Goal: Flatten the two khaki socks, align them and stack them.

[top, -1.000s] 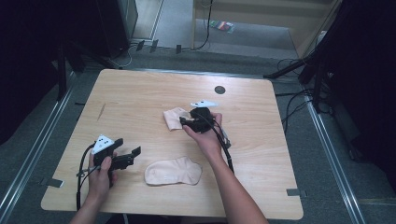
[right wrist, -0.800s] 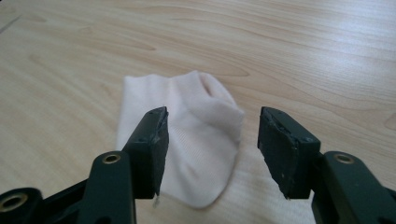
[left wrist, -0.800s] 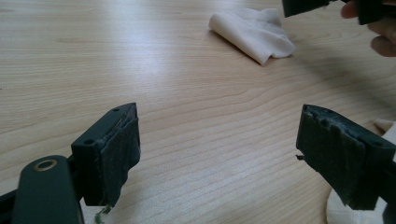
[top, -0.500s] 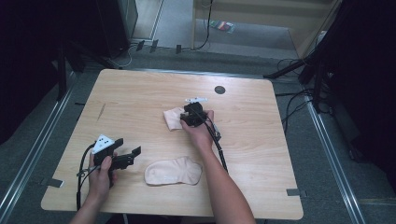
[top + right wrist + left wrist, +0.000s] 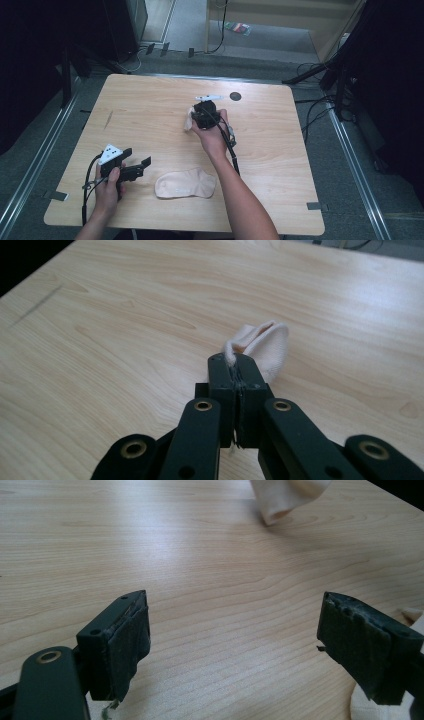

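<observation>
While the right claw [image 5: 235, 365], jaws just closed, pinches the far sock [image 5: 260, 347] up mid-table, the flat sock [image 5: 186, 183] lies lengthwise just right of the wide-open, empty left claw [image 5: 136, 166], nearer it.

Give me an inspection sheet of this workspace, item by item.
Surface: light wooden table, one dark streak near its left edge, a small dark round spot at the far edge.
Job's things: held sock, lifted; flat sock near the front edge.
Clutter: nothing seen.
Grippers: right gripper, jaws have just been closing, now shut on the held sock; left gripper, jaws wide, nothing between them.
Cables: one trails from each gripper; more lie on the floor.
Surroundings: grey floor, metal rails along both sides, dark stands.
</observation>
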`<state>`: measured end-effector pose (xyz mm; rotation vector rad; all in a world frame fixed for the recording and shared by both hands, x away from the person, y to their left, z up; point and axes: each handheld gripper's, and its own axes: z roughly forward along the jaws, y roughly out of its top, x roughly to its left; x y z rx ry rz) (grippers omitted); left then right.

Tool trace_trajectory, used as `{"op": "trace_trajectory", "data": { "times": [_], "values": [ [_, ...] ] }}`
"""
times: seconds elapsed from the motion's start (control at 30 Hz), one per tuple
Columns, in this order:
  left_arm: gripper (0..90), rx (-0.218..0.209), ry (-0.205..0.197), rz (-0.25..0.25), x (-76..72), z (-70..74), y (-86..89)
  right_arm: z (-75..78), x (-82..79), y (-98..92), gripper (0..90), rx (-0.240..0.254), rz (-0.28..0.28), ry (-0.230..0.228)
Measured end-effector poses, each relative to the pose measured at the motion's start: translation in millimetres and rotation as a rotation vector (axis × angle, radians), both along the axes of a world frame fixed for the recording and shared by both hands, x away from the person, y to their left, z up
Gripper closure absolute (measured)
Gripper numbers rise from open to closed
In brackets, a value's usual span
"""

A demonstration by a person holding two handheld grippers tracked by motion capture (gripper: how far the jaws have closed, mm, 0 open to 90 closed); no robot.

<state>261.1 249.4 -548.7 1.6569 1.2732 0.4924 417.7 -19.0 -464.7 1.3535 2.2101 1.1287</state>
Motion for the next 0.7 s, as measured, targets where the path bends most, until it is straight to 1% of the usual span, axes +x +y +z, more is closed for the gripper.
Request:
{"op": "trace_trajectory", "data": {
  "times": [0.1, 0.13, 0.17, 0.2, 0.23, 0.3, 0.33, 0.37, 0.4, 0.43, 0.47, 0.5, 0.53, 0.57, 0.6, 0.63, 0.67, 0.7],
  "values": [
    [14.3, -0.003, 0.003, 0.0, 0.5, 1.3, 1.6, 16.8, -7.1, 5.1, 89.3, 0.006, 0.019, -0.014],
    [14.3, -0.003, 0.003, 0.0, 0.5, 1.3, 1.6, 16.8, -7.1, 5.1, 89.3, 0.006, 0.019, -0.014],
    [14.3, 0.001, 0.012, -0.001, 1.6, 1.9, 1.3, 20.4, -8.7, 6.0, 89.3, 0.017, 0.02, -0.015],
    [14.3, 0.01, 0.017, 0.006, 3.7, 3.2, 0.3, 27.6, -11.7, 7.9, 89.3, 0.044, 0.028, -0.017],
    [14.3, 0.01, 0.017, 0.006, 3.7, 3.2, 0.3, 31.2, -13.8, 9.4, 89.3, 0.052, 0.032, -0.02],
    [14.4, -0.02, 0.026, 0.001, 8.4, 6.7, -1.6, 36.6, -18.1, 12.6, 89.3, 0.066, 0.038, -0.023],
    [14.4, -0.021, 0.028, -0.003, 10.5, 8.1, -3.3, 38.2, -20.2, 13.8, 89.3, 0.075, 0.046, -0.022],
    [14.4, -0.009, 0.02, -0.011, 12.6, 9.2, -5.7, 39.3, -22.7, 15.4, 89.3, 0.083, 0.049, -0.019],
    [14.4, -0.009, 0.02, -0.011, 12.6, 9.2, -5.7, 39.3, -22.7, 15.4, 89.3, 0.083, 0.049, -0.019],
    [14.4, -0.005, 0.015, -0.03, 15.5, 10.8, -10.2, 40.3, -28.0, 17.1, 89.3, 0.086, 0.057, -0.015],
    [14.4, -0.008, 0.016, -0.033, 16.8, 10.7, -12.2, 39.9, -30.7, 16.9, 89.3, 0.094, 0.061, -0.013],
    [14.4, -0.005, 0.018, -0.04, 17.5, 10.5, -13.2, 39.2, -34.0, 15.8, 89.3, 0.113, 0.064, 0.0],
    [14.5, -0.005, 0.018, -0.04, 17.5, 10.5, -13.2, 39.2, -34.0, 15.8, 89.3, 0.113, 0.064, 0.0],
    [14.5, -0.01, 0.012, -0.047, 16.9, 9.5, -14.8, 34.9, -40.6, 11.2, 89.3, 0.16, 0.08, 0.032],
    [14.5, -0.01, 0.012, -0.047, 16.9, 9.5, -14.8, 34.9, -40.6, 11.2, 89.3, 0.16, 0.08, 0.032],
    [14.5, -0.013, 0.003, -0.055, 15.7, 8.7, -15.3, 27.2, -48.1, 6.4, 89.3, 0.185, 0.09, 0.057],
    [14.5, -0.024, 0.0, -0.054, 14.9, 8.2, -15.7, 22.3, -51.5, 3.5, 89.3, 0.192, 0.094, 0.069],
    [14.5, -0.026, 0.0, -0.062, 14.7, 7.8, -15.3, 17.0, -54.8, 0.3, 89.4, 0.204, 0.095, 0.08]
  ]
}}
